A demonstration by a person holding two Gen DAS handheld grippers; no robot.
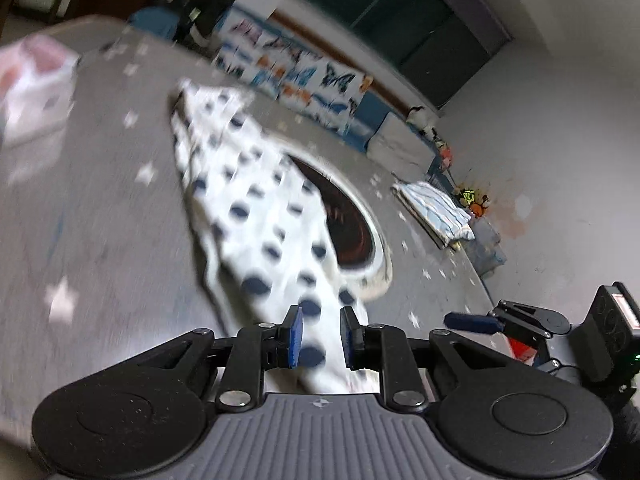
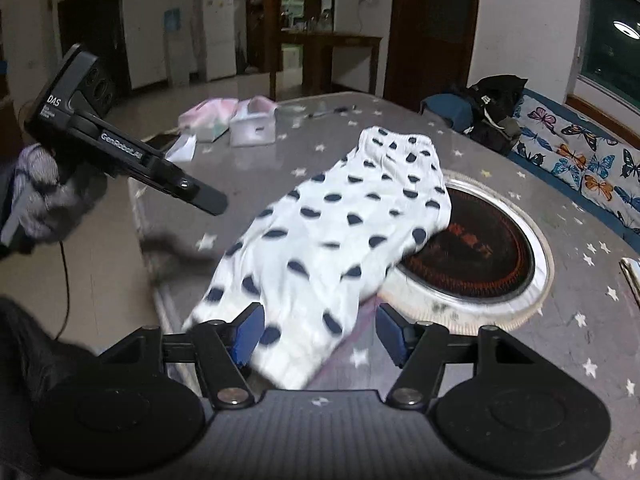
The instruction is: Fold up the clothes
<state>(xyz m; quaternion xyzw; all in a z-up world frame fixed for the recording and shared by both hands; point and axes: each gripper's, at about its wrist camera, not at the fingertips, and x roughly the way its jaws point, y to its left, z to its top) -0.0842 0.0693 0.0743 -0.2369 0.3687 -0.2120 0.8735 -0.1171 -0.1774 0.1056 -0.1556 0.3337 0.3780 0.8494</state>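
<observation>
Dotted garment on table; near end between right fingers, ungripped.

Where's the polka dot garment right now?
The polka dot garment lies mid-table in the right wrist view, its right edge overlapping the round burner.

Spotted garment lying on tabletop, its right edge over round hob set in tabletop. Boxes behind garment at far edge. Folded cloth right of hob. Bench beyond tabletop, right.
</observation>
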